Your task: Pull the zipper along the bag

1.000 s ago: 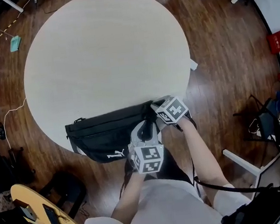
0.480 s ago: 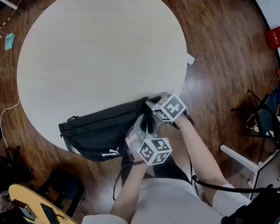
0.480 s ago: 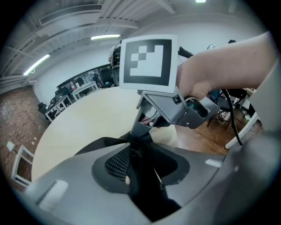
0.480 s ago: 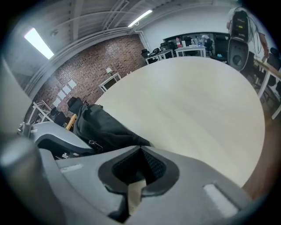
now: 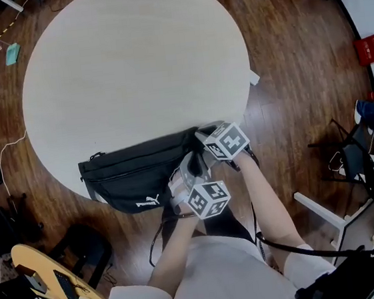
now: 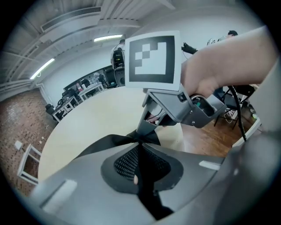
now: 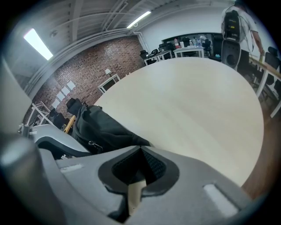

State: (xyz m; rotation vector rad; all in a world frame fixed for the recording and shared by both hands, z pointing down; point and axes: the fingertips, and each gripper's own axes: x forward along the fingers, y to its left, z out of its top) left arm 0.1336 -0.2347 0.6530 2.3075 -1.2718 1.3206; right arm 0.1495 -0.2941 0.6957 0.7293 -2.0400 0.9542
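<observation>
A black bag with a white logo lies at the near edge of the round pale table. My right gripper is shut on the bag's right end; the left gripper view shows the right gripper pinching that fabric. My left gripper sits just in front of it, over the bag's right part. Its jaws have just been closing, and a black strip of the bag is now pressed between the pads. I cannot tell whether that strip is the zipper pull.
The table's near edge runs right under both grippers, with wooden floor beyond. A yellow board-like object lies at lower left. White desk legs and a dark chair stand to the right, a red crate farther off.
The left gripper has rolled and sunk a little onto the bag's right part. The right gripper has kept its place and its hold on the bag's end.
</observation>
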